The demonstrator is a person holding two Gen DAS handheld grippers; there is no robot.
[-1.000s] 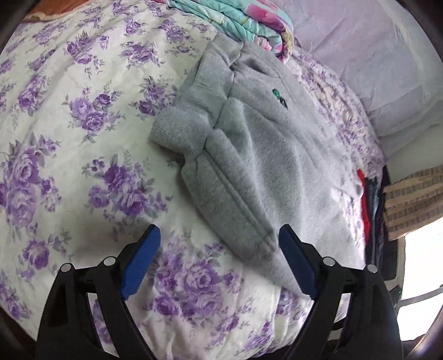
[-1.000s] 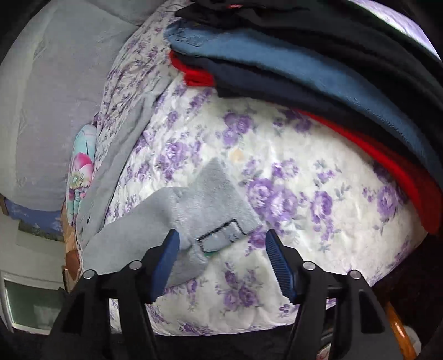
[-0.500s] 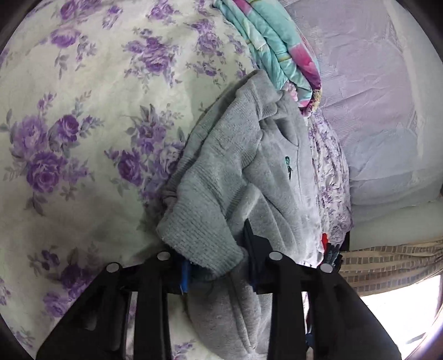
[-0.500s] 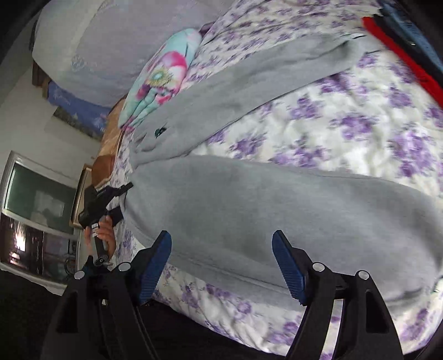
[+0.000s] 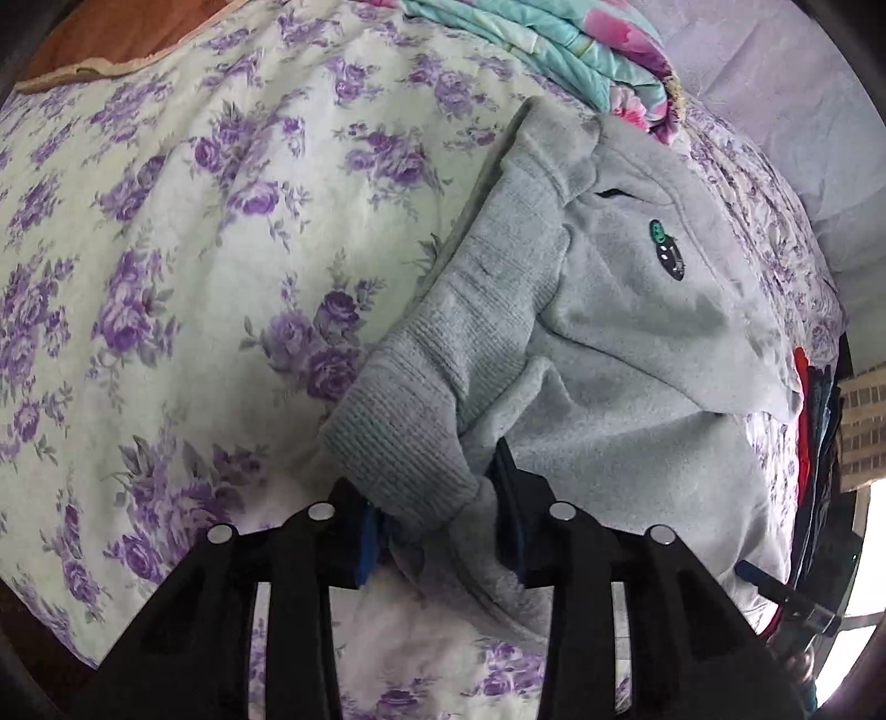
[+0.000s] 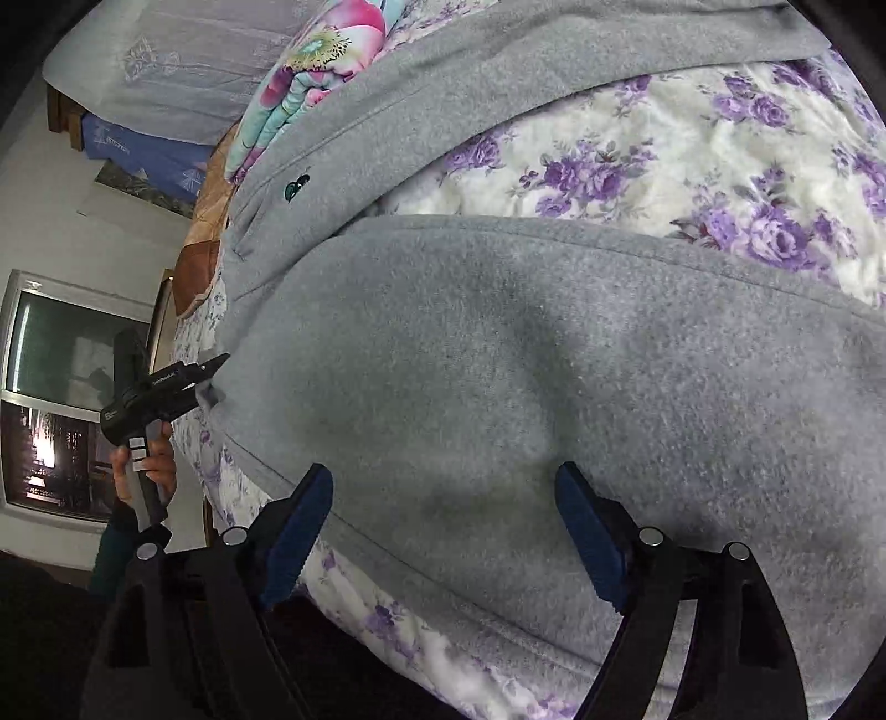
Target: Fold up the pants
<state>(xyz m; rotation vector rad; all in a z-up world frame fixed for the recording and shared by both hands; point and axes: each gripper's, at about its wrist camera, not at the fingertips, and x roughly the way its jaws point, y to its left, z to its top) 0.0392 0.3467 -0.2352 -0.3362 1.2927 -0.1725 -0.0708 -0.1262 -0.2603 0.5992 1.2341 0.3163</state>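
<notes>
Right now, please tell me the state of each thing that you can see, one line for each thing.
Grey pants: spread on the bed, not yet folded, ribbed waistband bunched.
Left tool: around the waistband, jaws opening slightly, cloth between them.
Right tool: open above a pant leg, opening further, holding nothing.
Floral bedspread: spread flat under the pants.
Colourful quilt: folded, at the bed's far edge.

Pants lie spread on the bed, waistband bunched between my left gripper pads. Folded quilt behind them, touching. My right gripper straddles a leg. Stacked clothes at the bed's far right.
</notes>
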